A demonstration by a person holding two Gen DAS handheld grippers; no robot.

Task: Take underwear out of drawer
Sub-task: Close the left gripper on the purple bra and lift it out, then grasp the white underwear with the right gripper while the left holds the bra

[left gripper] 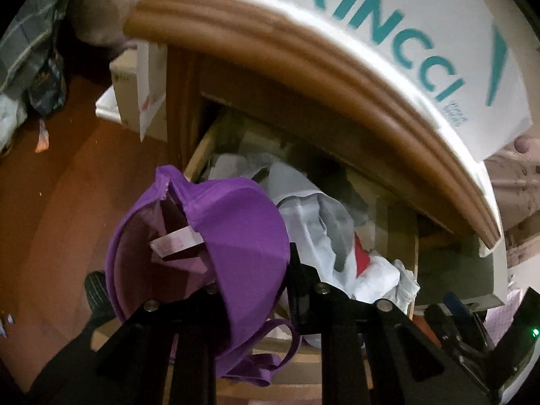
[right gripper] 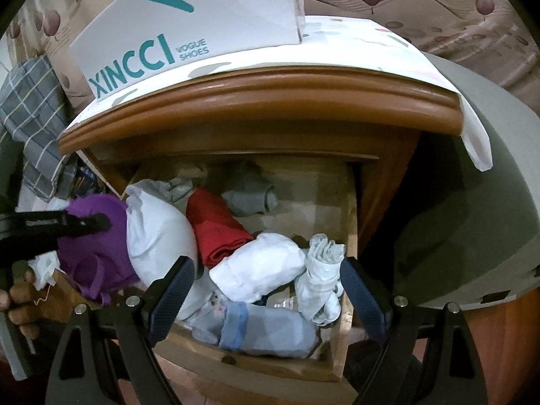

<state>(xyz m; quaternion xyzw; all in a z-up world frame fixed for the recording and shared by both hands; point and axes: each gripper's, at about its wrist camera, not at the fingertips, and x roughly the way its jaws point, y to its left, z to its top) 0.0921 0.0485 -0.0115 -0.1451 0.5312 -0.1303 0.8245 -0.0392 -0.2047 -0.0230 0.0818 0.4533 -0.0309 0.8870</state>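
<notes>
Wooden nightstand [right gripper: 256,101] bears a shoe box [right gripper: 189,23]; patterned curtain [right gripper: 438,6] behind.

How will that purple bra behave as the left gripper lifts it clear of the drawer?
The purple bra will probably keep its moulded cup shape, while the straps trail limp below. It looks light. Pinched at one edge by the left gripper, it may swing or snag the drawer front.

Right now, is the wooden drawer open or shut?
Open: the wooden drawer is pulled out, folded clothes exposed inside.
</notes>
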